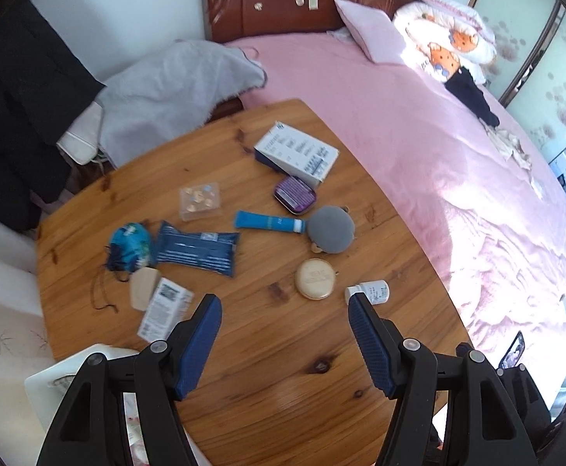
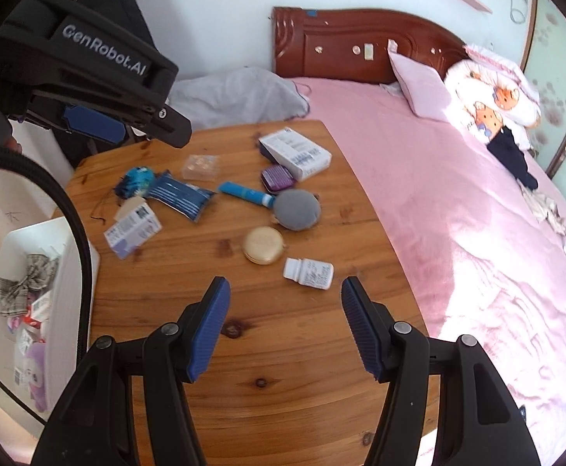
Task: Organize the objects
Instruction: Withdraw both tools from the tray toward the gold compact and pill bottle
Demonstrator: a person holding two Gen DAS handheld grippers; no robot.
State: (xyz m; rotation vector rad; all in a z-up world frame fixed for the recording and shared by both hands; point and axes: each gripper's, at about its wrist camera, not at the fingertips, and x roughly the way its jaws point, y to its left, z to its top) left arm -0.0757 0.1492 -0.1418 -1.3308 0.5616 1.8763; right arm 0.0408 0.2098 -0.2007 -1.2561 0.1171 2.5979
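A wooden table [image 1: 275, 369] holds several small items: a white pill bottle [image 1: 372, 291] [image 2: 309, 272], a round gold compact [image 1: 315, 279] [image 2: 263, 245], a grey pouch [image 1: 330, 229] [image 2: 296, 209], a blue tube [image 1: 269, 221], a purple tin [image 1: 294, 195], a white box [image 1: 296, 153], a dark blue packet [image 1: 197, 247], a clear case [image 1: 200, 202], a blue bag [image 1: 129, 246] and a small leaflet box [image 1: 164, 312]. My left gripper [image 1: 284, 305] is open and empty above the table's near part. My right gripper [image 2: 284, 287] is open and empty, just short of the pill bottle.
A white bin [image 2: 71, 272] with several items inside stands left of the table. A bed with a pink cover [image 1: 418, 136] lies along the table's right side. The left gripper's body [image 2: 100, 66] hangs at the upper left of the right wrist view. A grey cloth [image 1: 174, 81] lies behind the table.
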